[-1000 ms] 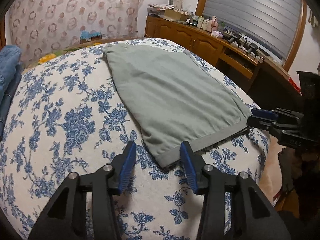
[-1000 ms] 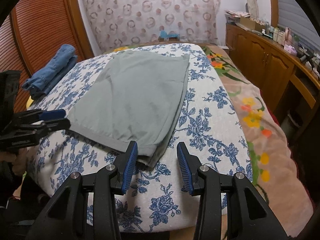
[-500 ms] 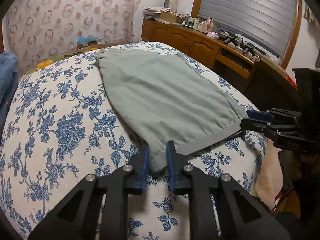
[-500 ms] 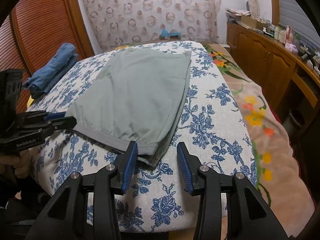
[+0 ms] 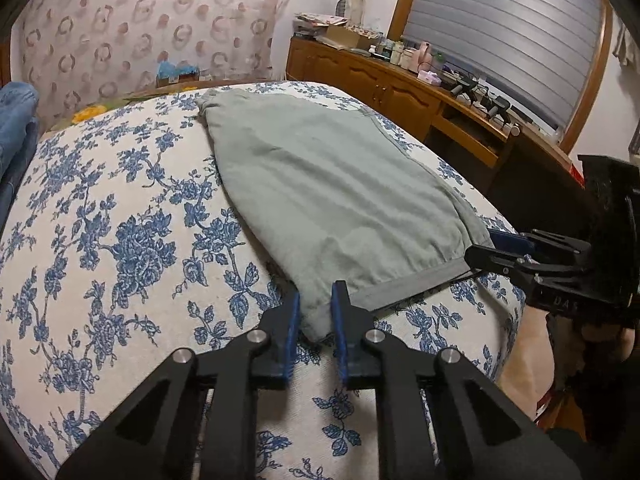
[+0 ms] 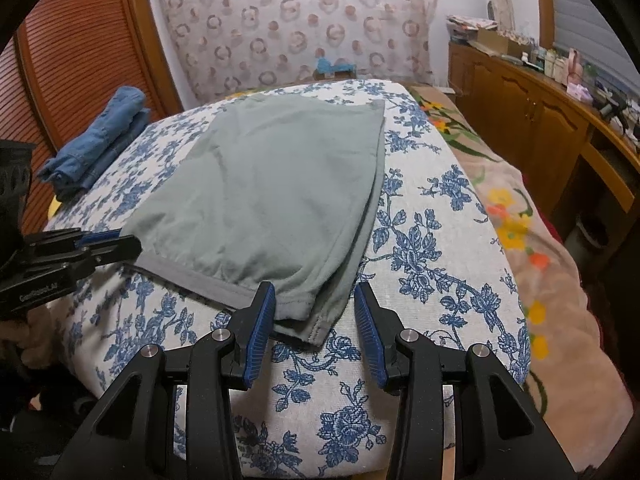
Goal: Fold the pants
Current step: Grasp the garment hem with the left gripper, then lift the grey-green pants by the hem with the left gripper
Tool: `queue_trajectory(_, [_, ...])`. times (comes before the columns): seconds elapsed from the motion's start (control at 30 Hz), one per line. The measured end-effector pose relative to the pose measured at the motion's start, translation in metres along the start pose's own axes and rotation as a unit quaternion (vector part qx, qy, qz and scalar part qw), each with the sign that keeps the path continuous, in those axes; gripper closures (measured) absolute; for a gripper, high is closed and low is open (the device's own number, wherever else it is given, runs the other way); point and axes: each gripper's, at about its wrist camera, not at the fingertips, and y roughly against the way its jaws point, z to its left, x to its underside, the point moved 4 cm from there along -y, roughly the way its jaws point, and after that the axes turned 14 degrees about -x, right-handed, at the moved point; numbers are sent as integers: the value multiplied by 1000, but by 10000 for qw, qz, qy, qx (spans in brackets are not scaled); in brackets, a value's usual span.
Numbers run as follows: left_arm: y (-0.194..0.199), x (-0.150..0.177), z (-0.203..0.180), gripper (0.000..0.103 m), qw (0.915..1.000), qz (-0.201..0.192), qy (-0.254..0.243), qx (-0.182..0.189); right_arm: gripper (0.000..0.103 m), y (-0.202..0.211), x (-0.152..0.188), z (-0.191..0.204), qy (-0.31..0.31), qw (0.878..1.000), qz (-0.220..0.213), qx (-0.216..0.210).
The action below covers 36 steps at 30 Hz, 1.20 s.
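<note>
Cloth sits pinched between the 2 blue pads of my left hand-held gripper (image 5: 314, 312): it is clamped on the near corner of the grey-green pants (image 5: 340, 196), right at the end of the darker hem band. My right hand-held gripper (image 6: 315, 312) is spread wide, released, its 2 fingers standing either side of the other near corner of the pants (image 6: 276, 184), where 2 layers of hem lie stacked; the left finger is at the hem edge, the right one is apart from the cloth. In the left wrist view that same right hand-held gripper (image 5: 486, 250) shows from the side, its tips at the far end of the hem band.

The pants lie flat, folded in half lengthwise, on a bed (image 6: 432, 240) with a white cover printed with blue flowers, the hem end toward me and the waist end toward the headboard. Near the left edge of the bed lies a stack of folded blue jeans (image 6: 96, 140). Along the right edge runs a tan blanket (image 6: 520, 232) with yellow and orange flowers. Beyond it stands a wooden cabinet (image 6: 532, 108) carrying bottles and boxes. Behind the bed hangs a curtain (image 6: 296, 20) patterned with rings.
</note>
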Motion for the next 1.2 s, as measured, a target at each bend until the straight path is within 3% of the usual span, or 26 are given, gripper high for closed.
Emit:
queue_trajectory(0.03, [0, 0, 0, 87, 10000, -3, 2, -23, 61, -1, 0, 2, 26, 10000, -2, 17])
queue_trajectory(0.1, [-1, 1, 0, 82, 10000, -6, 28, -60, 71, -2, 1, 5, 69, 10000, 7, -42])
queue_trajectory(0.2, [-2, 1, 2, 81, 10000, 16, 78, 5, 82, -2, 1, 6, 30, 9998, 8, -197])
queue_trajectory(0.23, [-2, 1, 1, 83, 10000, 7, 47, 26, 86, -2, 1, 6, -9, 9996, 3, -299])
queue_trajectory(0.27, [-1, 1, 0, 91, 9999, -13, 8, 99, 91, -2, 1, 7, -27, 9993, -7, -363])
queue_trajectory(0.37, [5, -2, -4, 96, 9999, -101, -88, 58, 95, -2, 0, 8, 23, 9993, -52, -373])
queue_trajectory(0.63, [56, -37, 9, 97, 9969, -720, 80, 322, 96, 25, -28, 22, 257, 9970, -512, -514])
queue_trajectory(0.87, [117, -69, 23, 97, 9921, -1240, -157, 106, 96, 61, -75, 57, 692, 9908, -949, -679])
queue_trajectory(1.2, [199, -91, 66, 98, 9781, -2073, 38, -183, 96, 104, -123, 124, 1385, 9729, -1459, -1137])
